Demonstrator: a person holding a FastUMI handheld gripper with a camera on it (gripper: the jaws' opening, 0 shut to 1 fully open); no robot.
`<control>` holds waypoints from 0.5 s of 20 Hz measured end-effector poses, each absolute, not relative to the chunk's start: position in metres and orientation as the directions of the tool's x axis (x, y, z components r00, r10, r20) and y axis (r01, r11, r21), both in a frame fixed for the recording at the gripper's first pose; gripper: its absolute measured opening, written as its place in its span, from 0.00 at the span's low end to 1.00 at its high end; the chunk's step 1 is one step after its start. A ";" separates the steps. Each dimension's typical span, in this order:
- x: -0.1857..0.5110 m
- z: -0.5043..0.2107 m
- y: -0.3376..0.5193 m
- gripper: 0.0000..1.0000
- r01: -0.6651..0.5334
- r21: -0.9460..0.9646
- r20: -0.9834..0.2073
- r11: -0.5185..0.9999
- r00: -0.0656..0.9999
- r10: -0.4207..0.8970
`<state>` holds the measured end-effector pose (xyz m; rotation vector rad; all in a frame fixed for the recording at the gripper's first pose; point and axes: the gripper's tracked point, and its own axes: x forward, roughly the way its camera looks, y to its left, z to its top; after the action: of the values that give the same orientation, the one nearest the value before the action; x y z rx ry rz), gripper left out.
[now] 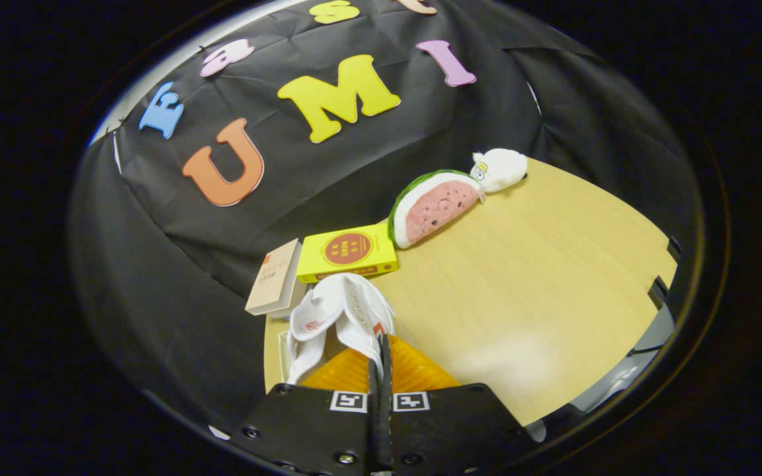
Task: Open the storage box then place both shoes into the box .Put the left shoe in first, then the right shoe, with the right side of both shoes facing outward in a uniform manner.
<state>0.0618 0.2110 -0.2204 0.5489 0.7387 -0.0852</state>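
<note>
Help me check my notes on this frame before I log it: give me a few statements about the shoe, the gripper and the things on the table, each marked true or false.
1. The gripper has its fingers closed together on the edge of the white shoe. True.
2. The shoe hangs above an orange surface just under the fingers. True.
3. The yellow box lies beyond the shoe, beside the watermelon plush. True.
4. The white plush toy sits between the fingers. False: it lies far beyond them, by the watermelon plush.
5. The table is dark grey metal. False: it is light wood.
6. The beige book lies on top of the watermelon plush. False: it stands beside the yellow box.
</note>
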 end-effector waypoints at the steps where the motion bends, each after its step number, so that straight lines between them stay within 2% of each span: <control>1: 0.061 -0.225 0.218 0.00 0.262 0.443 -0.659 0.857 0.743 0.114; 10: 0.057 -0.268 0.254 0.00 0.279 0.418 -0.678 0.864 0.729 0.093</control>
<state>0.0567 0.2540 -0.2684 0.5291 0.7560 -0.1074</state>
